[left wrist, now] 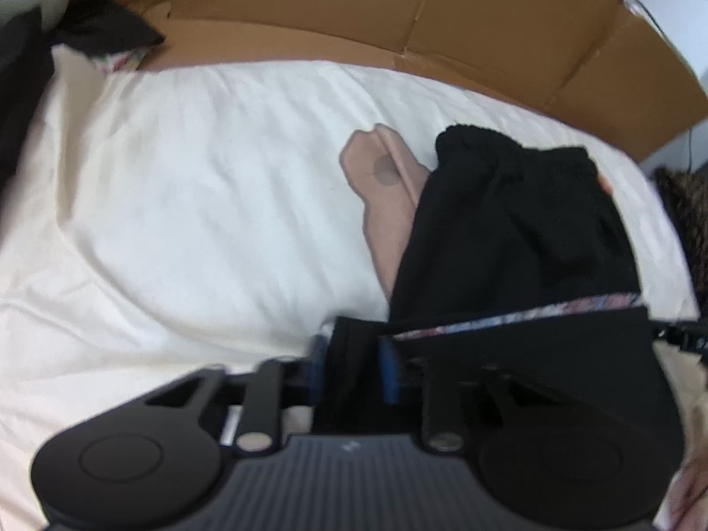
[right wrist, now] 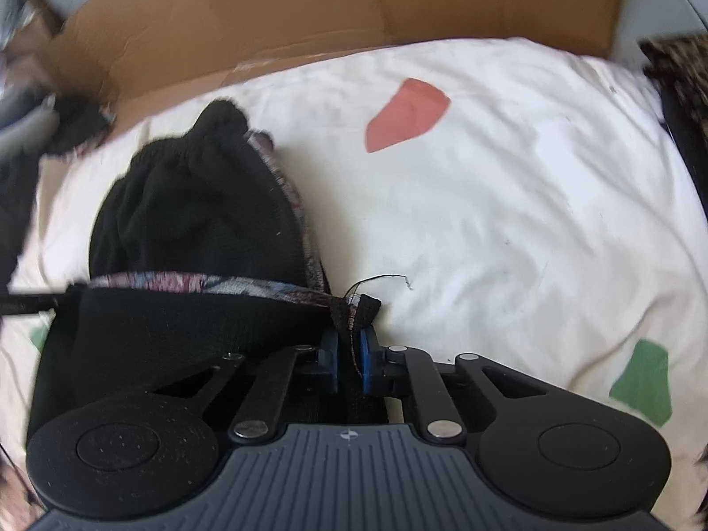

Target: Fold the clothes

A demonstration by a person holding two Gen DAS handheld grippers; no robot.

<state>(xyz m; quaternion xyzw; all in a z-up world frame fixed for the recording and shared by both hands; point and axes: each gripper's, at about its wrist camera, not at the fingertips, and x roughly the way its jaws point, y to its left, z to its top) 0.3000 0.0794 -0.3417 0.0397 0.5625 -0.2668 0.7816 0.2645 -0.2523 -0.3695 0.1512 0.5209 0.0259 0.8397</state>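
Observation:
A black garment (left wrist: 513, 230) with a patterned inner lining lies bunched on the white sheet (left wrist: 199, 203), its elastic waistband at the far end. My left gripper (left wrist: 352, 367) is shut on one corner of its near hem, the black cloth clamped between the blue pads (left wrist: 388, 369). In the right wrist view the same garment (right wrist: 194, 221) hangs to the left, and my right gripper (right wrist: 349, 356) is shut on the other hem corner, with frayed threads sticking out past the pads (right wrist: 365, 354). The hem stretches taut between the two grippers.
A flattened cardboard box (left wrist: 398, 13) stands along the far side of the sheet. Printed patches show on the sheet: pink (left wrist: 385, 194), red (right wrist: 405, 113) and green (right wrist: 641, 380). More dark clothes (left wrist: 101, 26) lie at the far left. A dark patterned item (right wrist: 681, 71) sits at the right edge.

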